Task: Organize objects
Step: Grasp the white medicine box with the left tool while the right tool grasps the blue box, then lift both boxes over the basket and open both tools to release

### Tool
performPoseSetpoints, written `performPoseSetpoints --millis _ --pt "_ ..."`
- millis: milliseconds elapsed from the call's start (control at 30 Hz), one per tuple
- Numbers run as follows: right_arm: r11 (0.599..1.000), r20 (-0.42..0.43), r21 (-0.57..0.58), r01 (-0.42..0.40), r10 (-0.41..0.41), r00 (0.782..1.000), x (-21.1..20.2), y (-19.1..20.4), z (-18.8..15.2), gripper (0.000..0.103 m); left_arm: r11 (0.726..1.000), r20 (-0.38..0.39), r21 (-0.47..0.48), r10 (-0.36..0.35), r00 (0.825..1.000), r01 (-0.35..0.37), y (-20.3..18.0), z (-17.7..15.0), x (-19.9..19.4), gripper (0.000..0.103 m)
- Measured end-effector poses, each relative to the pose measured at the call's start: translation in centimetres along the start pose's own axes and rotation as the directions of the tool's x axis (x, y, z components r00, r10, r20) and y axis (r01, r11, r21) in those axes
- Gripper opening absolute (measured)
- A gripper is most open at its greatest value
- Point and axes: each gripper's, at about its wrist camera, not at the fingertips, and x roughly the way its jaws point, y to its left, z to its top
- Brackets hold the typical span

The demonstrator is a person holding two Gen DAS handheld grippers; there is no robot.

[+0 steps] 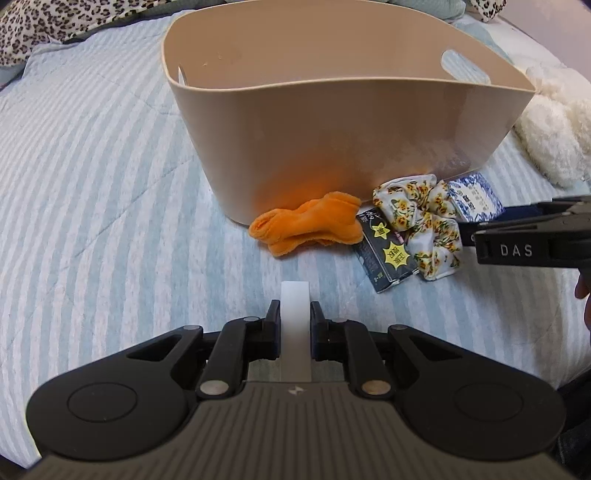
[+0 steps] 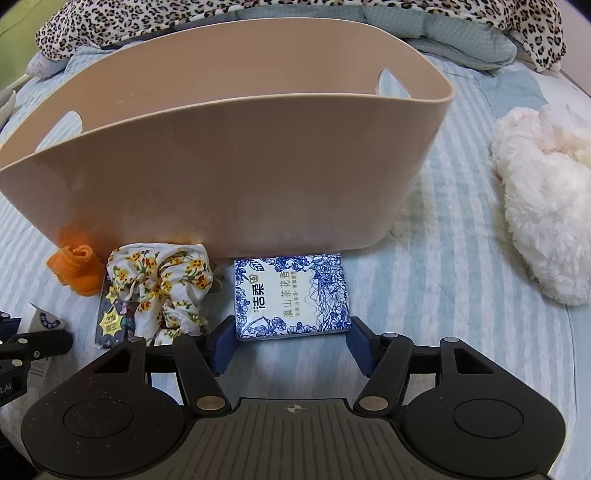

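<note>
Blue-patterned tissue pack (image 2: 291,297) lies on the bed (image 2: 443,295), near the beige basket (image 2: 221,177), between the wide-open right hand-held gripper (image 2: 290,343) fingers. Left hand-held gripper (image 1: 294,319) clamps a white block (image 1: 294,332).

Left gripper (image 1: 294,317) clamped; right gripper (image 2: 286,339) wide.

i see a bed with a blue-striped quilt (image 1: 92,177), and a leopard-print blanket (image 2: 258,14) bunched at its far end.
</note>
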Motion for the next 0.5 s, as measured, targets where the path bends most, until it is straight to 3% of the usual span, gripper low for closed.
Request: performPoseSetpoints --millis 200,500 --pt "1.000 0.059 0.009 0.020 -0.020 0.998 -2.9 -0.2 -0.8 0.060 1.000 0.037 -0.019 -0.021 0.999 0.021 0.9 -0.2 -2.7 0.016" --pt "0.999 0.193 0.032 -0.034 0.027 0.981 -8.1 -1.2 -1.1 0.060 0.999 0.166 -0.040 -0.010 0.986 0.016 -0.1 2.3 -6.6 0.016"
